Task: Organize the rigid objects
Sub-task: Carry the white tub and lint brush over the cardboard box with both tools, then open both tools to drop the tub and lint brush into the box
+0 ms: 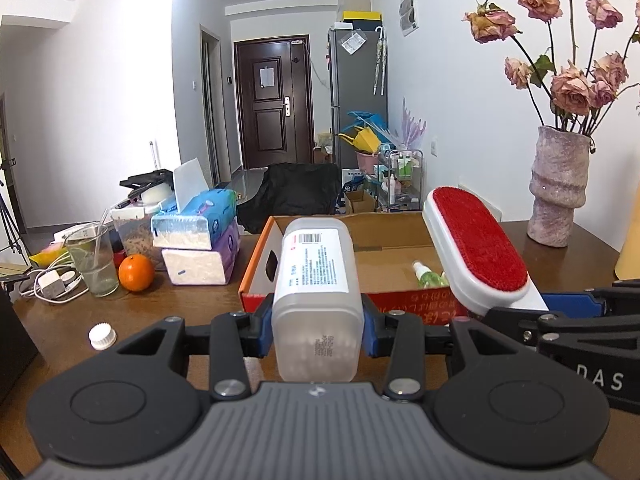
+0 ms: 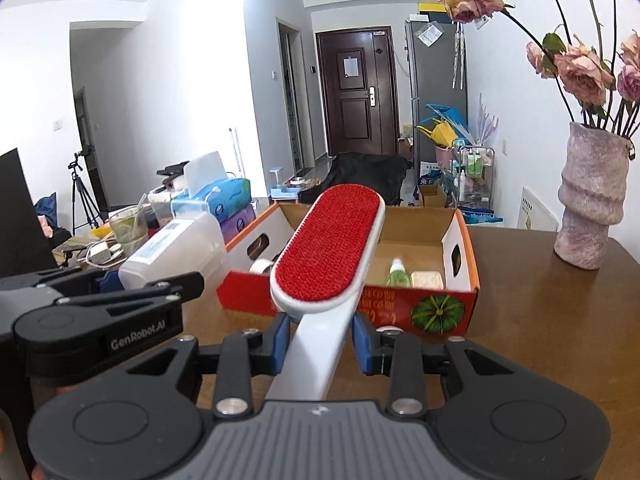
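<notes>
My left gripper (image 1: 318,330) is shut on a translucent plastic container (image 1: 316,280) with a white label, held above the table in front of the orange cardboard box (image 1: 400,240). My right gripper (image 2: 320,344) is shut on the white handle of a red lint brush (image 2: 330,244), whose head points over the box (image 2: 468,248). The brush (image 1: 476,240) also shows at the right of the left wrist view, and the container (image 2: 172,248) at the left of the right wrist view. In the box lie a green spray bottle (image 2: 397,274), a cream tub (image 2: 427,280) and a tape roll (image 2: 261,267).
On the brown table (image 1: 192,300): a white bottle cap (image 1: 102,336), an orange (image 1: 136,273), a glass with a straw (image 1: 93,264), chargers (image 1: 52,284), stacked tissue packs (image 1: 200,236) at left, and a pink vase of dried roses (image 2: 592,200) at right.
</notes>
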Available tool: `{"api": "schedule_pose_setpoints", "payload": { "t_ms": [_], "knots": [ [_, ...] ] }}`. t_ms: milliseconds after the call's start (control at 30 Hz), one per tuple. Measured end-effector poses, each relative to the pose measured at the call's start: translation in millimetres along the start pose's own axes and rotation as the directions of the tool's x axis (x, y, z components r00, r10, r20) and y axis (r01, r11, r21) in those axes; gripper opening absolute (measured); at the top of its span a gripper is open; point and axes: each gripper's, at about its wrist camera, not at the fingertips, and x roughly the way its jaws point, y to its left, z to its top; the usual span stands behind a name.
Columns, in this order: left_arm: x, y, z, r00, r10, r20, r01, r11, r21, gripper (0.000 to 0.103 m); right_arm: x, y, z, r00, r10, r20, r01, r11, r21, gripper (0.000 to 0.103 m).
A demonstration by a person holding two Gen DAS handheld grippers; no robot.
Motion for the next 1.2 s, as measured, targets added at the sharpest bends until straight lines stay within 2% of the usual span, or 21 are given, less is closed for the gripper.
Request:
{"api": "schedule_pose_setpoints", "payload": {
  "t_ms": [333,700,1033,1200],
  "knots": [
    [30,1,32,1.0,0.002,-0.004,-0.002,1.0,-0.023,0.042,27,-8,30,1.0,-0.025,-0.003,0.025,1.0,-0.004,0.033],
    [80,-3,65,0.999,0.04,-0.027,-0.04,0.999,-0.033,0.042,74,-30,65,0.998,-0.047,-0.041,0.05,0.997,0.066,0.033],
    [127,-10,76,0.995,0.082,-0.05,-0.082,0.997,0.007,0.042,124,-53,82,0.994,-0.058,-0.091,0.069,0.99,0.125,0.033],
    [152,-8,79,0.993,0.085,-0.082,-0.087,0.996,-0.017,0.041,145,-65,86,0.993,-0.076,-0.094,0.09,0.984,0.156,0.033]
  ]
}}
